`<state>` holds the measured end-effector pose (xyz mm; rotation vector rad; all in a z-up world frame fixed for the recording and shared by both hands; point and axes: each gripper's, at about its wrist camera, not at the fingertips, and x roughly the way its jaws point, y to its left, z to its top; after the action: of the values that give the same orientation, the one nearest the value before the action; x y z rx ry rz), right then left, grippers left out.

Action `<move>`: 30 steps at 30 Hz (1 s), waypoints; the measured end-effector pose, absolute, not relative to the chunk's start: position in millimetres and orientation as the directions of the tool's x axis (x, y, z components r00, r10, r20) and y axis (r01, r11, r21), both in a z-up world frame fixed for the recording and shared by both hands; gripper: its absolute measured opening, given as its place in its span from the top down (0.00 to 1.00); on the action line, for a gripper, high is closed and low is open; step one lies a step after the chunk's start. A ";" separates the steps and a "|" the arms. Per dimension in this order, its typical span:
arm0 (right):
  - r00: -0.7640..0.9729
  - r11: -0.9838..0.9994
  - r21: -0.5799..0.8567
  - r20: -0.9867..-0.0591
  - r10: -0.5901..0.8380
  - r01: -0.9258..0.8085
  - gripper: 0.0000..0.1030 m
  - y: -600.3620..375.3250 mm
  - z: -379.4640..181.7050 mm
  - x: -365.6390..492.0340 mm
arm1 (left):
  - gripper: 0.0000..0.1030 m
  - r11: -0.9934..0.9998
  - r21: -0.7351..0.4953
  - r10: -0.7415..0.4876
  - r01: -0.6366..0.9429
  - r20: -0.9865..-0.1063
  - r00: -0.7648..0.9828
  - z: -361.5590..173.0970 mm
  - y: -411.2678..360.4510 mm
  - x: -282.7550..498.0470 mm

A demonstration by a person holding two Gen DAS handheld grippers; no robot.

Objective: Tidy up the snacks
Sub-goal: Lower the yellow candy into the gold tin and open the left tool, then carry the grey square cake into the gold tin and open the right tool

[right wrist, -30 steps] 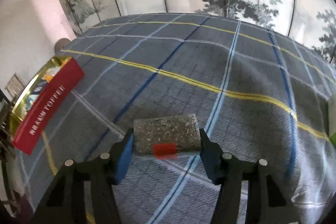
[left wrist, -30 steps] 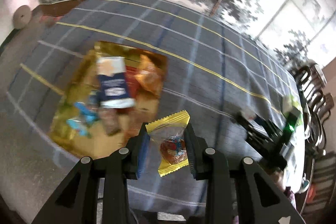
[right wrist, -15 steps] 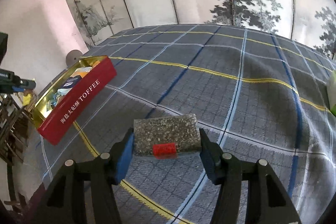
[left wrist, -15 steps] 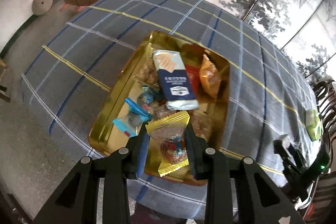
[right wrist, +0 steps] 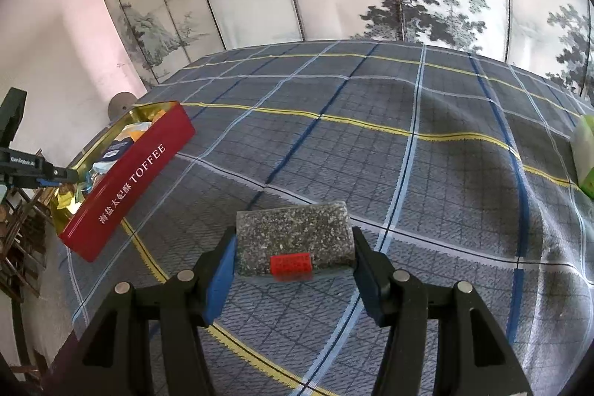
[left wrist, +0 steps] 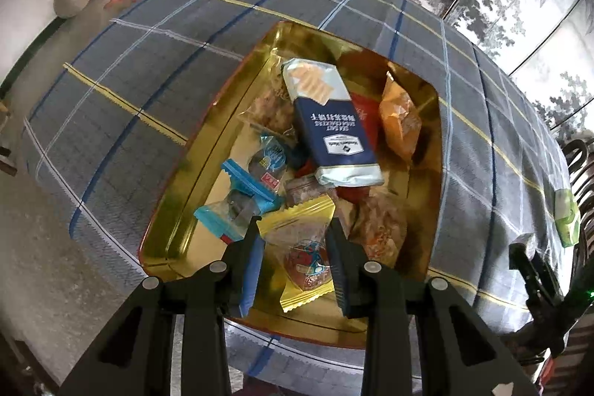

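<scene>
Snacks fill the gold tin (left wrist: 208, 151) on the checked tablecloth (left wrist: 156, 69). The left gripper (left wrist: 295, 262) squeezes a yellow candy packet (left wrist: 304, 247) over the tin's near end, at 6 o'clock. A long blue cracker pack (left wrist: 330, 125) lies in the middle of the tin. An orange bag (left wrist: 399, 121) sits at 2 o'clock from it, and blue candies (left wrist: 241, 195) at 8 o'clock. The right gripper (right wrist: 293, 266) pinches a speckled grey snack bar (right wrist: 293, 236) above the cloth. From there, the tin's red side (right wrist: 130, 184) is at 9 o'clock.
</scene>
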<state>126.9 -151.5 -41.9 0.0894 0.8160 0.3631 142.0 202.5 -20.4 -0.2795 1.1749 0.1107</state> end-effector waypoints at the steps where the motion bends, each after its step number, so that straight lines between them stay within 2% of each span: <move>1: 0.626 0.935 0.216 -0.697 0.350 -0.281 0.43 -151.4 -41.9 127.3 | 0.71 0.961 -0.152 -0.054 -0.230 -0.922 0.384 -21.9 202.6 141.9; 5: 0.625 0.937 0.213 -0.700 0.345 -0.278 0.43 -151.3 -42.3 128.1 | 0.68 0.963 -0.156 -0.057 -0.220 -0.916 0.397 -23.8 203.6 138.2; 7: 0.625 0.937 0.215 -0.701 0.343 -0.273 0.43 -151.2 -42.7 128.4 | 0.59 0.966 -0.158 -0.063 -0.205 -0.911 0.407 -22.8 203.1 136.1; 9: 0.625 0.939 0.214 -0.702 0.340 -0.271 0.43 -150.9 -42.8 128.6 | 0.42 0.968 -0.138 -0.035 -0.212 -0.904 0.427 -19.0 202.9 131.8; 13: 0.628 0.940 0.212 -0.702 0.337 -0.268 0.43 -150.1 -43.2 128.3 | 0.29 0.964 -0.102 0.038 -0.244 -0.859 0.510 -1.7 204.6 111.8; 15: 0.627 0.939 0.214 -0.701 0.339 -0.269 0.43 -150.7 -43.1 128.0 | 0.17 0.966 -0.087 0.061 -0.245 -0.840 0.539 5.0 202.9 102.6; 20: 0.639 0.938 0.210 -0.689 0.341 -0.275 0.43 -151.2 -40.6 124.6 | 0.14 0.977 -0.007 0.119 -0.212 -0.809 0.575 13.4 190.0 84.4; 24: 0.646 0.918 0.266 -0.653 0.395 -0.292 0.43 -150.1 -30.2 114.6 | 0.13 0.981 0.111 0.183 -0.156 -0.787 0.589 12.8 177.0 83.1; 30: 0.664 0.893 0.247 -0.601 0.445 -0.376 0.43 -125.6 6.2 99.2 | 0.13 0.992 0.078 0.123 -0.098 -0.753 0.647 30.7 173.6 79.4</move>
<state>99.2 -125.6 6.2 0.1045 0.7059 0.4648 79.4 173.6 30.7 0.0308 0.8583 0.1257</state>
